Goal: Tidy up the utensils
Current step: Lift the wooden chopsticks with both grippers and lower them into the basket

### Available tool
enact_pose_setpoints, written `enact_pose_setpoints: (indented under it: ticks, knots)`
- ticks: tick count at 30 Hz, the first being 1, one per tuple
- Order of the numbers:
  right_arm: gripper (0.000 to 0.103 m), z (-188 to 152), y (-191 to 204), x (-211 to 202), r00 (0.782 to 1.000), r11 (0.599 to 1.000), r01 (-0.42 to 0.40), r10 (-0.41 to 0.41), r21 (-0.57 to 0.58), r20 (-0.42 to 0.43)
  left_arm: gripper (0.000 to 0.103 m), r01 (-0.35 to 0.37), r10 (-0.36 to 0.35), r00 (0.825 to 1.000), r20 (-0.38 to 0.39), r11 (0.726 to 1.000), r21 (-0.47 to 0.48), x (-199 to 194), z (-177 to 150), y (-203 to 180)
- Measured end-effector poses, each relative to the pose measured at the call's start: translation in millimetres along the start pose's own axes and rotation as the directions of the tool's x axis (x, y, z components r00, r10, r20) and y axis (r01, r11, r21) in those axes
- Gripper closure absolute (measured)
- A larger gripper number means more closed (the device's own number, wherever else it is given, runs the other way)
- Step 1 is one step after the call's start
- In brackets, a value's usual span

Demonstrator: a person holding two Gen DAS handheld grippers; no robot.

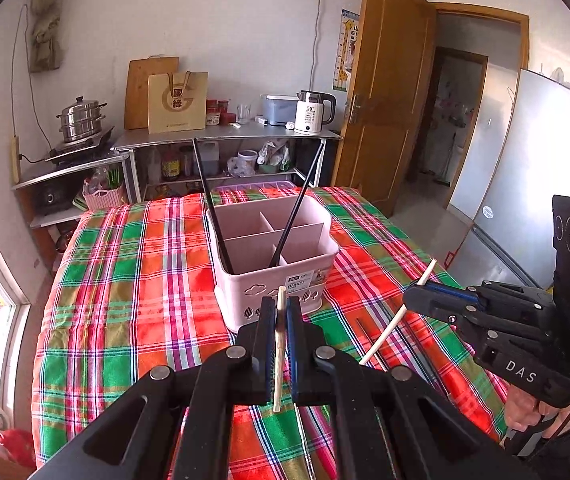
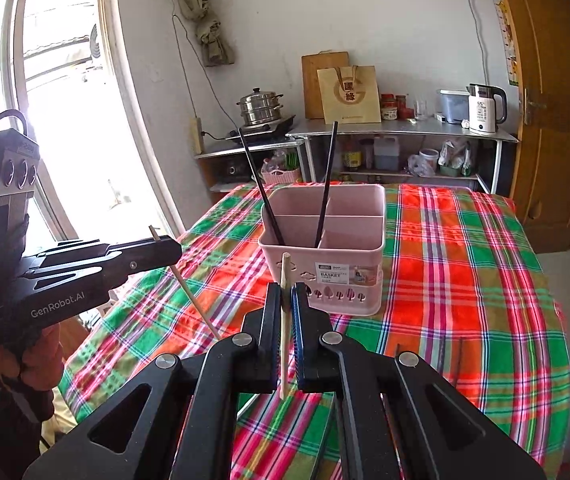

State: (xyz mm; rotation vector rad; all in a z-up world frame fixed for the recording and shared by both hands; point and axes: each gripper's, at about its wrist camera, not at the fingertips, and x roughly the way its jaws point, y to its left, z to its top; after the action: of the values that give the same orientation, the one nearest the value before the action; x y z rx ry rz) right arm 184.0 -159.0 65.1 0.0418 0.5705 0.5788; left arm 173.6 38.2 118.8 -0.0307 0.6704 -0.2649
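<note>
1. My left gripper (image 1: 281,312) is clamped on a pale wooden chopstick (image 1: 279,344), which stands nearly upright between the pads. Its lower end pokes out below the fingers.
2. My right gripper (image 2: 286,300) pinches a second pale chopstick (image 2: 284,320) in the same way. Seen from the left camera, that stick (image 1: 399,312) slants from 1 o'clock down to 7 o'clock.
3. Writing on the rigs: "DAS" on the right gripper body in the left view, "GenRobot.AI" on the left gripper body in the right view.
4. At 12 o'clock from both grippers, a pink divided utensil basket (image 1: 273,280) sits on the plaid tablecloth (image 1: 133,280). Its front sticker reads "BASKET"; the smaller print is too fine to read.
5. Two black chopsticks (image 1: 211,204) lean out of the basket's near compartments, one toward 11 o'clock, one toward 1 o'clock.
6. More thin dark sticks (image 2: 461,356) lie on the cloth at 3 o'clock of my right gripper, partly hidden by the linkage; I cannot count them.
7. On the back counter, a white kettle (image 1: 313,114) shows "55", and a paper bag (image 1: 177,102) carries Chinese characters.
</note>
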Motion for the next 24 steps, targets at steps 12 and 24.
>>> enact_pose_setpoints:
  ticks: [12,24]
  knots:
    - [0.098,37,-3,5,0.998,0.999,0.014,-0.013,-0.029,0.055,0.098,0.037,-0.036,0.999,0.010,0.999,-0.029,5,43,11]
    - [0.098,99,-5,-1,0.977,1.000,-0.001,0.003,-0.012,0.212,0.098,0.040,-0.036,0.989,0.141,0.999,-0.030,-18,118,17]
